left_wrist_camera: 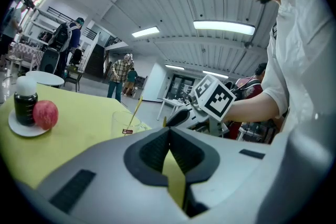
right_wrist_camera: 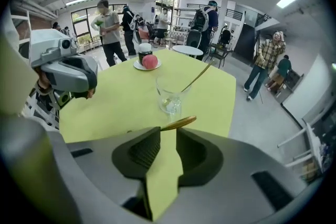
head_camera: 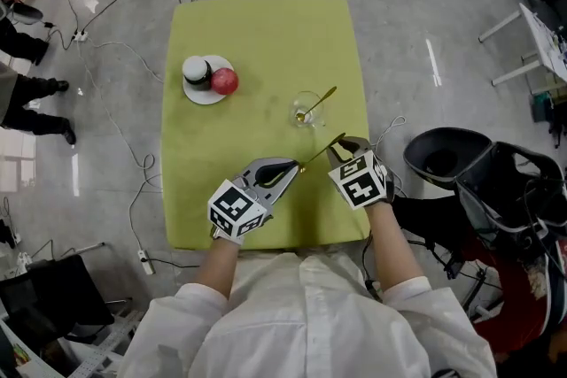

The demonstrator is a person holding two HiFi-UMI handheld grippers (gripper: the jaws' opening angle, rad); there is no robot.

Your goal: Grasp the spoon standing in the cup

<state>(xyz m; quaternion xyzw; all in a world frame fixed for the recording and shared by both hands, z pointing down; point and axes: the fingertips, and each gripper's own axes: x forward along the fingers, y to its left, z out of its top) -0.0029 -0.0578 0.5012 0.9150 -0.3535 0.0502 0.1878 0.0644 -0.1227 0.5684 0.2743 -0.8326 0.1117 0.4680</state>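
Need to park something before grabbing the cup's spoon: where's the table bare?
Bare: the far strip beyond the plate and cup, the middle between plate and cup, and the left side between plate and left gripper. Crowded: near right, where a second spoon runs from the left gripper to the right gripper, just short of the cup.

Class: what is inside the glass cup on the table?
A gold spoon leans inside the cup, bowl down, handle past the rim. The clear glass hides nothing else.
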